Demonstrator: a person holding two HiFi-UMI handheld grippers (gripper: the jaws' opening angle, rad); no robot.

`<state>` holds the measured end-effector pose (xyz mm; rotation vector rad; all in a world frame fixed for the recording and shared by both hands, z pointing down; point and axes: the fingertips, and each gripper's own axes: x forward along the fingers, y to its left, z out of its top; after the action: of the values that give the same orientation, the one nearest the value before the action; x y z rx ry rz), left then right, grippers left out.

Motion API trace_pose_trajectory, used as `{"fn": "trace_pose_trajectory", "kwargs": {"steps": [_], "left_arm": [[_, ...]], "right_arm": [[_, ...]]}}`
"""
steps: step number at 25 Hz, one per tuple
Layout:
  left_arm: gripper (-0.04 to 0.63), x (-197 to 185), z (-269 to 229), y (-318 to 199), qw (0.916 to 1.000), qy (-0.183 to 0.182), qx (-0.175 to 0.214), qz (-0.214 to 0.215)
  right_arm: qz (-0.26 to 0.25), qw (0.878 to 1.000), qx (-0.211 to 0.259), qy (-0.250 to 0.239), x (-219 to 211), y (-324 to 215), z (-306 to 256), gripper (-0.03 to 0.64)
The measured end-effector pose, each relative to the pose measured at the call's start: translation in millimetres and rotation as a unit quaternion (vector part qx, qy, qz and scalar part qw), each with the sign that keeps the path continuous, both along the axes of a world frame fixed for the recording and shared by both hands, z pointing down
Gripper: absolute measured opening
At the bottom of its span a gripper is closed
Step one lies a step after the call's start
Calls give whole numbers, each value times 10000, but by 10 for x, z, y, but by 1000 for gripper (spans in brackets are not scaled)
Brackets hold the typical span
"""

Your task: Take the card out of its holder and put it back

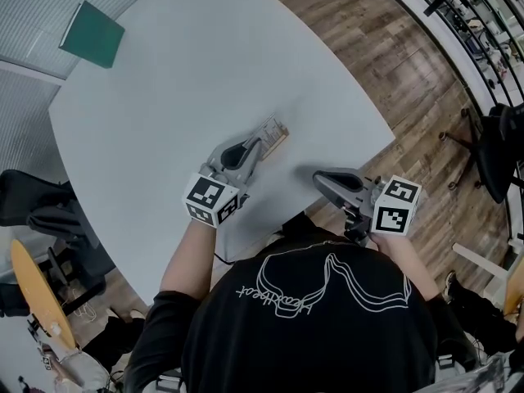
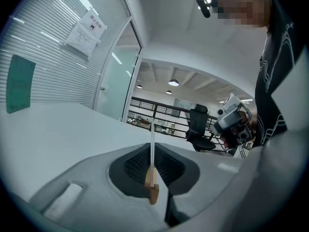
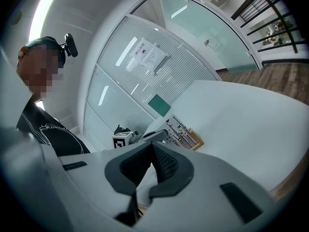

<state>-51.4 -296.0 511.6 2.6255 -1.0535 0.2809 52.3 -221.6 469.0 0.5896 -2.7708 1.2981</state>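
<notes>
The broad, pale grey worktop [image 1: 205, 64] with rounded edges fills most of the head view, and a flat green rectangular folder [image 1: 92, 34] lies at its far left corner, well apart from everything else. The grey left tool [image 1: 255, 147], with its marker cube, reaches over the middle of the worktop. Its dark ribbed pads are closed on the thin white printed card [image 2: 151, 146], which stands upright and edge-on between them. The grey right tool [image 1: 321, 178] hovers near the worktop's near edge, to the right of the card and apart from it, with its jaws together and nothing between them. The card's lower edge sits in the small light wooden holder [image 2: 152, 190], which rests on the worktop.
</notes>
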Motion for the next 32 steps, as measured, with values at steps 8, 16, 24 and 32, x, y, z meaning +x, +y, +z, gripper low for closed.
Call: {"fn": "trace_pose_trajectory", "kwargs": {"steps": [8,16,24,32], "left_arm": [[26,45,-4,28,10000,-2,4,33],[26,48,-19,0,9999,-16,45,100],[26,8,-88,-44,9998,166,40,63],[26,-2,-265,-24,9995,226,211,37]], "right_arm": [[-19,9999,-154,-20,26,31,98,9],[103,9995,-288,-25,33,5,183,9],[175,9988,-465,-21,41,109,281,9],[151,9991,-394,-21,8,171,214,9]]}}
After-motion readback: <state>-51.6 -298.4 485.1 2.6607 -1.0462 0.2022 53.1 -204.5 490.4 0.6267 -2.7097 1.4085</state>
